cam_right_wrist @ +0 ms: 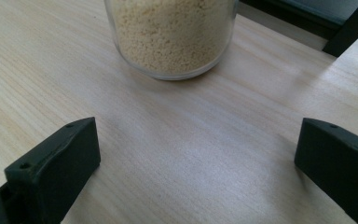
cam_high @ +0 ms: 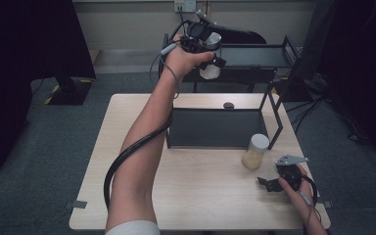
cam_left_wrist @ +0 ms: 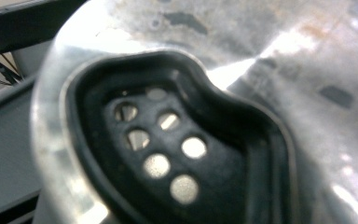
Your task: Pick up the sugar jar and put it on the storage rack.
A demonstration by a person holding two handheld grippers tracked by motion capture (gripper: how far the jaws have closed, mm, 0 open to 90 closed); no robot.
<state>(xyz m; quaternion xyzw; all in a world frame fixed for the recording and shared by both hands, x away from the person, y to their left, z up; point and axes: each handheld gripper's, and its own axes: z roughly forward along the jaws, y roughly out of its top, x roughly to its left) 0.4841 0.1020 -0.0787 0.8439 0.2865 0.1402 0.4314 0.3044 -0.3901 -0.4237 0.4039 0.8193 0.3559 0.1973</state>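
Note:
My left gripper (cam_high: 209,53) is raised high over the far side of the table, at the top level of a black rack (cam_high: 254,56). It is shut on a white shaker jar (cam_high: 210,71) that hangs tilted in the air. In the left gripper view the jar's shiny metal lid (cam_left_wrist: 65,60) sits very close, showing its black insert with several round holes (cam_left_wrist: 168,149). My right gripper (cam_high: 269,183) rests low at the table's right front, open (cam_right_wrist: 196,163) with nothing between its jaws. A clear jar of yellow grains (cam_high: 255,152) (cam_right_wrist: 170,37) with a white lid stands just beyond it.
The rack's dark lower panel (cam_high: 215,128) stands on the wooden table (cam_high: 200,196), with slanted black legs at its right (cam_high: 276,122). A small dark object (cam_high: 228,105) lies on the table behind the panel. My left gripper's cable (cam_high: 127,152) loops under the forearm.

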